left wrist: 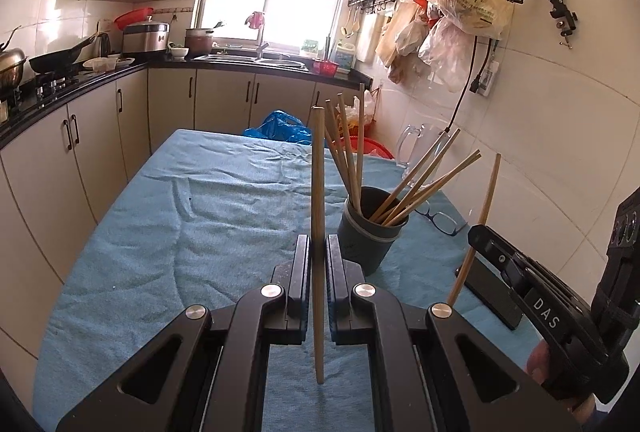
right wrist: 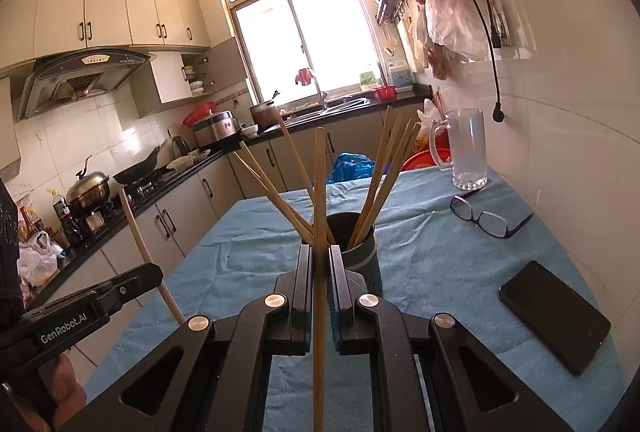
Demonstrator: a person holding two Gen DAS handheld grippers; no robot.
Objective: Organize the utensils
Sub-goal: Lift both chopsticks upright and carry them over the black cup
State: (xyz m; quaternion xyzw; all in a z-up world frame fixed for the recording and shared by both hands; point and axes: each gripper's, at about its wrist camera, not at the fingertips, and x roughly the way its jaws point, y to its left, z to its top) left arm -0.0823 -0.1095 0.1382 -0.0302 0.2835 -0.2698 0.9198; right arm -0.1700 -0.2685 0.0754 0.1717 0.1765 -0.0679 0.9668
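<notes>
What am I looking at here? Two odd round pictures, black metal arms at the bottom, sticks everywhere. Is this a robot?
No robot: a person holds a two-fingered gripper in each hand, each carrying a wide-angle camera looking along its fingers. One picture comes from the left gripper, the other from the right gripper. Each is shut on one upright wooden chopstick: the left chopstick and the right chopstick. On the blue cloth stand a dark cup of chopsticks and a glass mug; glasses and a phone lie nearby.
</notes>
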